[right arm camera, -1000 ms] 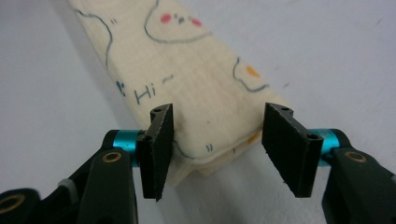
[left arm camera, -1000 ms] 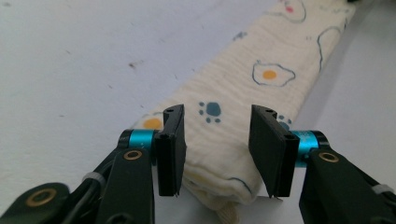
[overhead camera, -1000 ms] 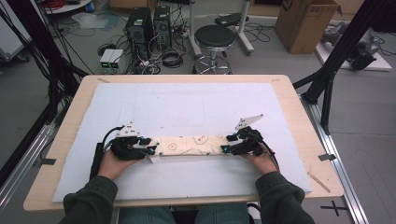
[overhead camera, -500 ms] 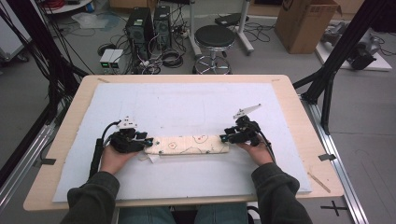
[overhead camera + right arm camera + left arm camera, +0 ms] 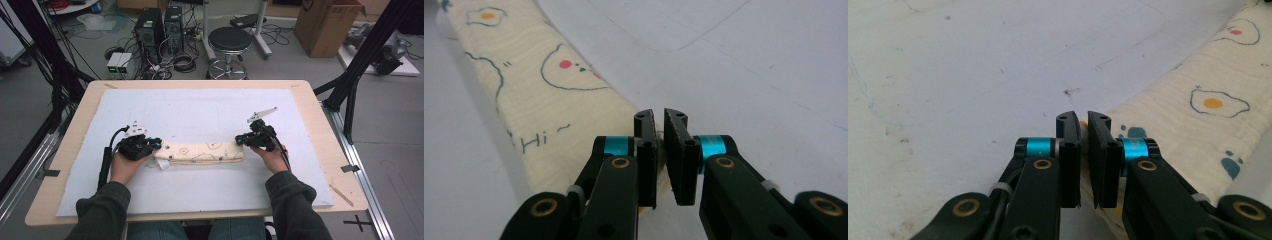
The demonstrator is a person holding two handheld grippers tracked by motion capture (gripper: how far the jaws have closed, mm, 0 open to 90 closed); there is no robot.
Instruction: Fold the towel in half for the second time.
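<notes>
Moved: cloth point(image 5: 200, 152) now sits nearer the person
Left gripper point(image 5: 1083, 120): clamped on cloth's left end
Right gripper point(image 5: 659, 117): clamped on its right end
Tabletop point(image 5: 210, 105): white mat

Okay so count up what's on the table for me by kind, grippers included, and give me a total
Grippers: 2, the left gripper and the right gripper
Folded cloths: 1, the cream printed cloth between them
White mats: 1, the white mat covering the tabletop
Total: 4
</notes>
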